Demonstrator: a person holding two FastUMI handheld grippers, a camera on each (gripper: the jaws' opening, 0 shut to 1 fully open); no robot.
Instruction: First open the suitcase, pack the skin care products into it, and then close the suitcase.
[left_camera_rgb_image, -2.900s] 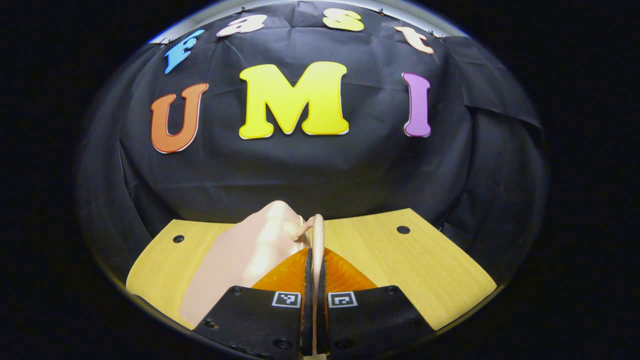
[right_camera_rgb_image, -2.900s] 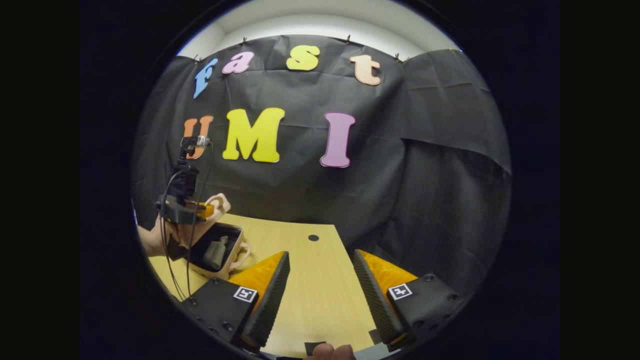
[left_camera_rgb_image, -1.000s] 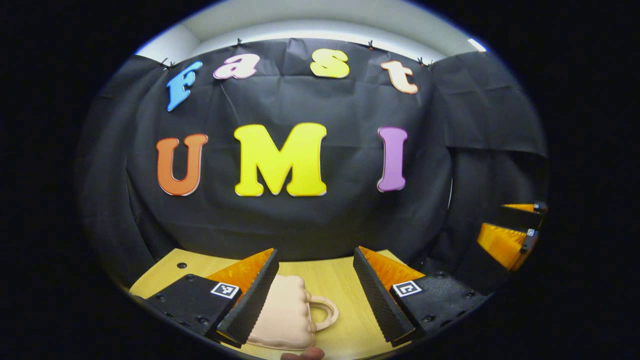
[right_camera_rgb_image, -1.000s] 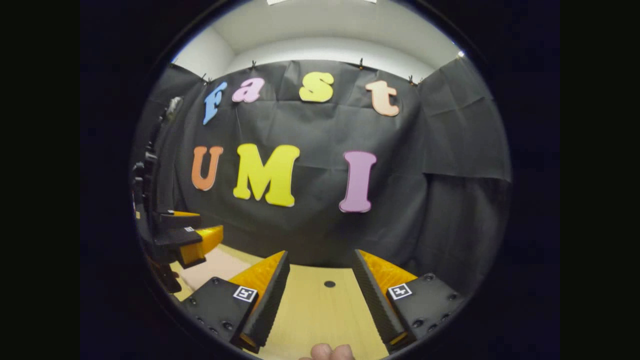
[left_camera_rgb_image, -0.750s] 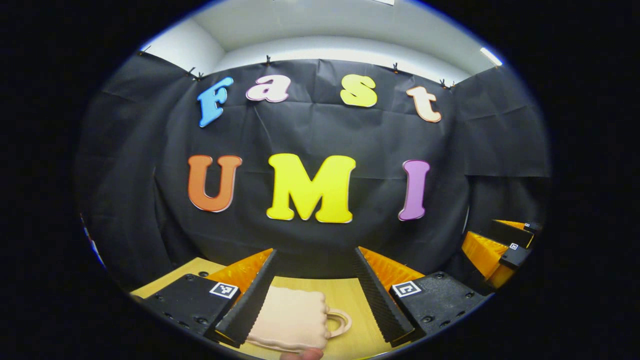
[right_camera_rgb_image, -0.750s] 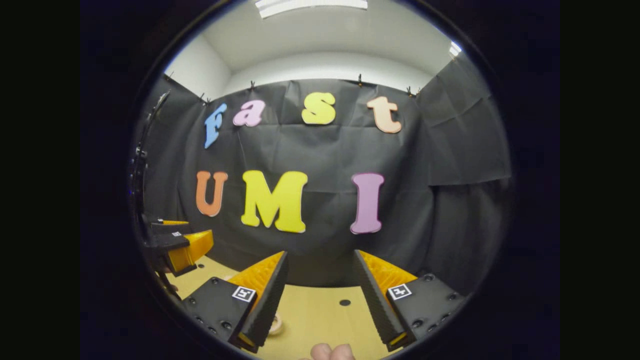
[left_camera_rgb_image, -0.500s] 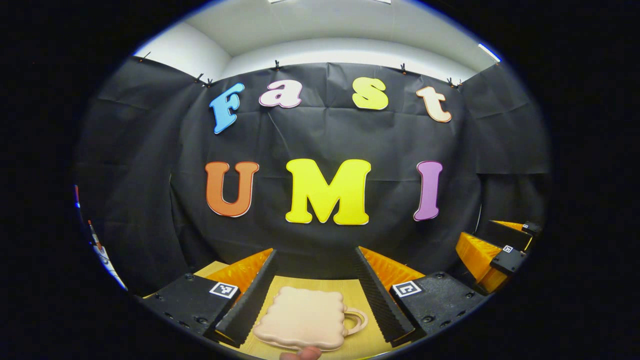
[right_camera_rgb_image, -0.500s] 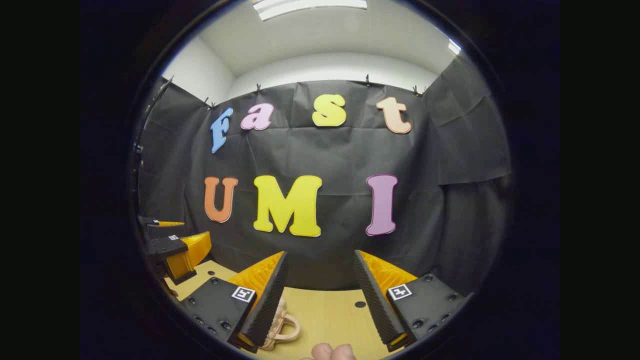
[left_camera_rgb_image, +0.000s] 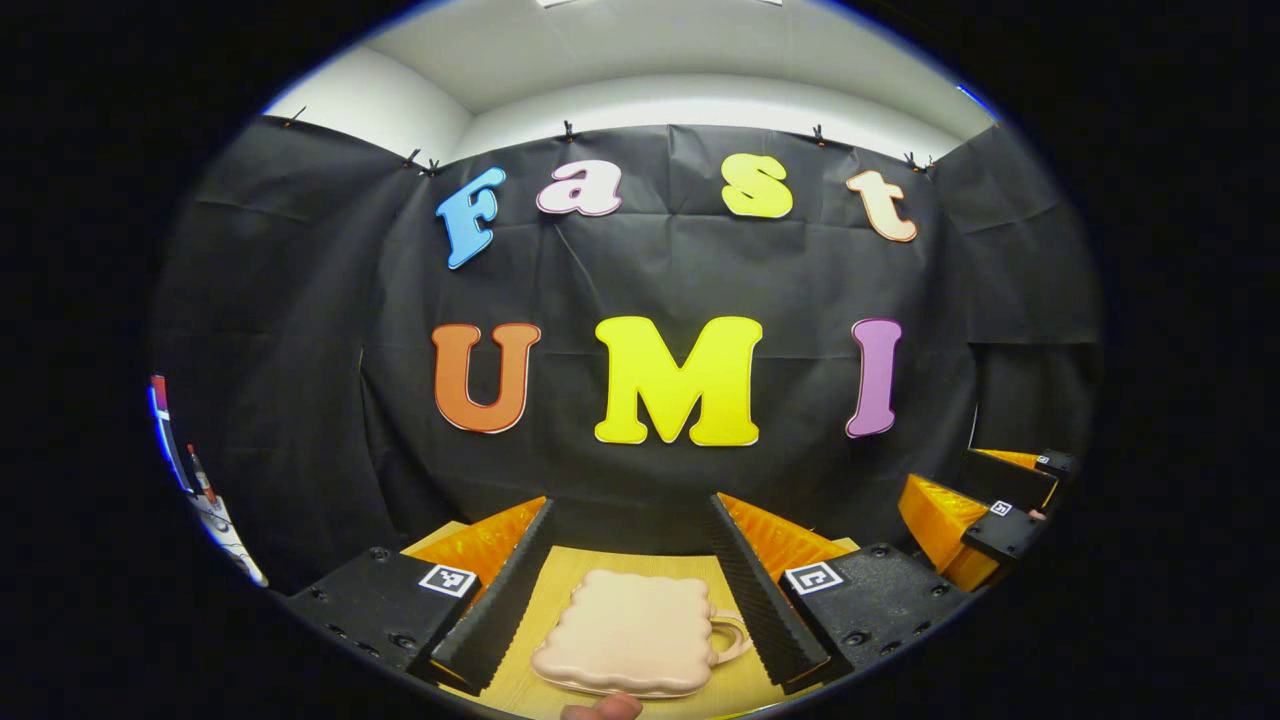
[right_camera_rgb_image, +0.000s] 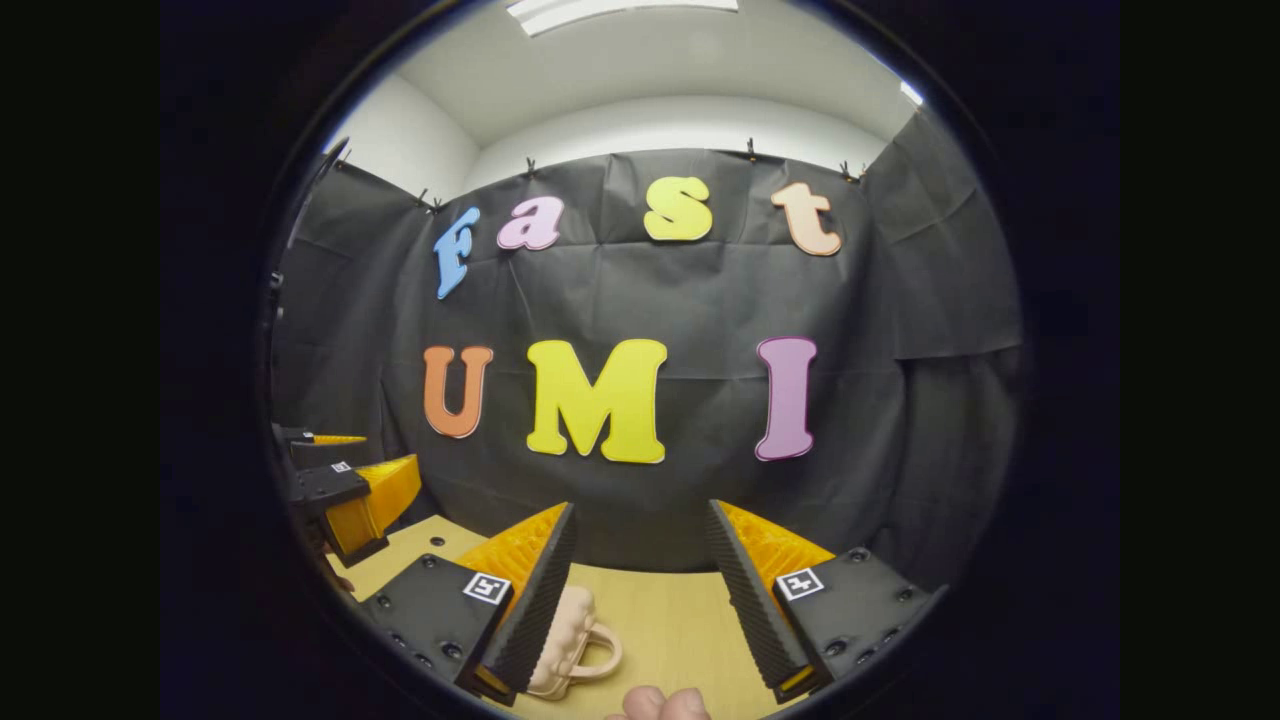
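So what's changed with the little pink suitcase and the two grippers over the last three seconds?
The small pale pink scalloped suitcase went from open, its lid pinched by the left gripper, to shut and lying flat on the wooden table. The left gripper let go, opened and drew back. The right gripper stayed open, holding nothing, and tilted upward. The suitcase's handle now points right in the left gripper view.

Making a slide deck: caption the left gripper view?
Open left gripper poised above the closed pink suitcase lying flat on the wooden table.
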